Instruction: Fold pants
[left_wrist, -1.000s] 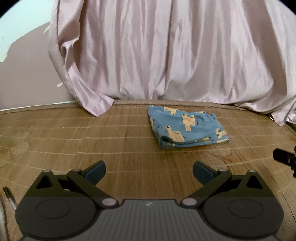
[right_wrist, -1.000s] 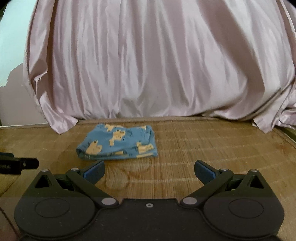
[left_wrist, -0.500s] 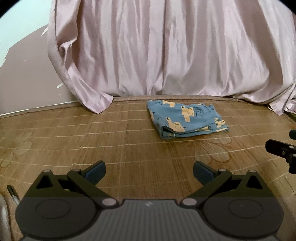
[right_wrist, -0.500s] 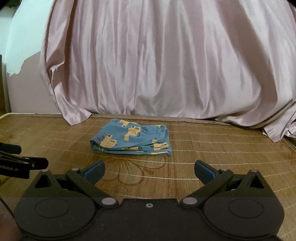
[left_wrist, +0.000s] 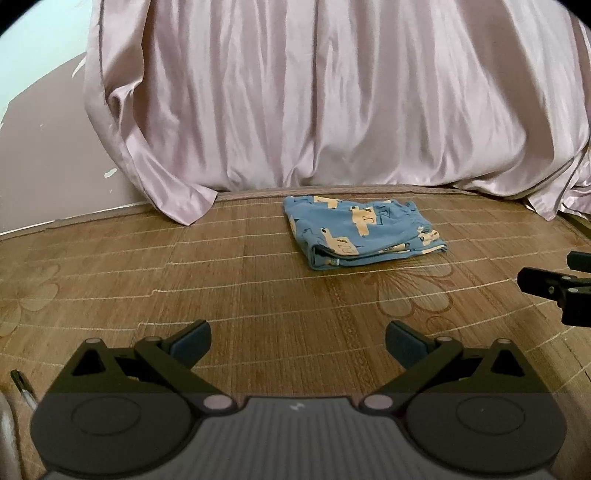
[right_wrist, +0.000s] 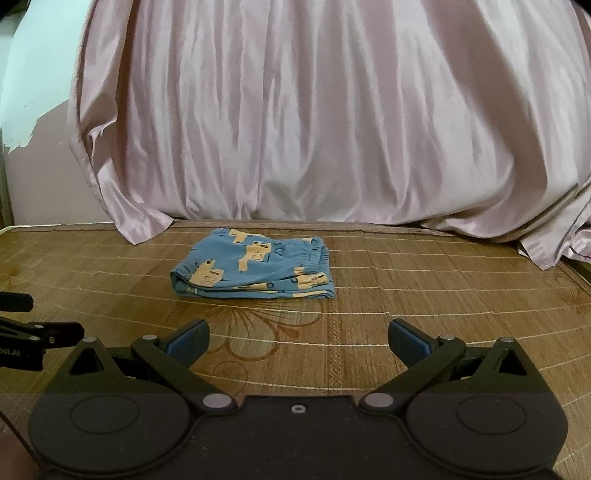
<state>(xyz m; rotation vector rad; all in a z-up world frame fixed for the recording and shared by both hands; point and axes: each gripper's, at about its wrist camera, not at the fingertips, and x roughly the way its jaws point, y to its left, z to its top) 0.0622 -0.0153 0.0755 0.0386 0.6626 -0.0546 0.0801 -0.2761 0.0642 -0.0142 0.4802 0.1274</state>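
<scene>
Well apart, folded pants (left_wrist: 360, 232) and both empty, wide-spread grippers.

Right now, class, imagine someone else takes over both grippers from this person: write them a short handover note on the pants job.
Left gripper: open, holding nothing, above the mat, short of the pants.
Right gripper: open, holding nothing, also short of the pants.
Pants: blue with a tan print, lying folded in a compact stack on the mat, near the pink curtain, touched by neither gripper.
Done: the pants look folded, edges roughly lined up.
Left: probably nothing beyond a quick check of the stack; tidy an edge only if it needs it.
</scene>
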